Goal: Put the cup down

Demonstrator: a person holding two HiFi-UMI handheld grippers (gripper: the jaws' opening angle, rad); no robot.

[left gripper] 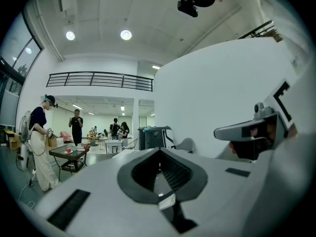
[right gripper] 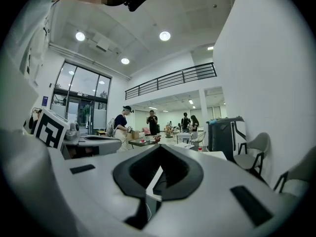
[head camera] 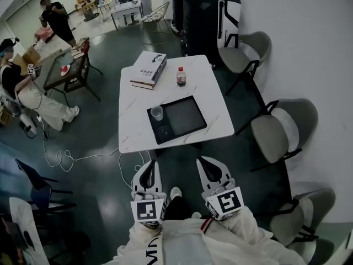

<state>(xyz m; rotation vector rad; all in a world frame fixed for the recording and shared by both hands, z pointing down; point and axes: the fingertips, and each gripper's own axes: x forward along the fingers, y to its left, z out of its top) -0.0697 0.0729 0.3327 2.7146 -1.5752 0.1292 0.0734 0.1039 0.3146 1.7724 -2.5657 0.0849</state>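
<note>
The white marbled worktop [head camera: 209, 87] carries a stack of books [head camera: 149, 69] at its far left corner, a red-capped bottle [head camera: 180, 77] just beside them, and a black tray [head camera: 185, 116] toward its near edge.

White marble worktop [head camera: 212, 93] with thin grey veins; black tray [head camera: 185, 115], clear pale cup [head camera: 156, 113], bottle [head camera: 181, 76] with red cap and reddish label, white-covered book [head camera: 150, 68] with dark print. Both the left tool [head camera: 148, 167] and right tool [head camera: 208, 164] are white with dark grey insides, their cubes [head camera: 149, 210] carrying black-and-white square markers. Glossy dark green-grey floor [head camera: 99, 164], chairs [head camera: 281, 128] grey on black frames, sleeves [head camera: 242, 231] white with a red cuff stripe.
</note>
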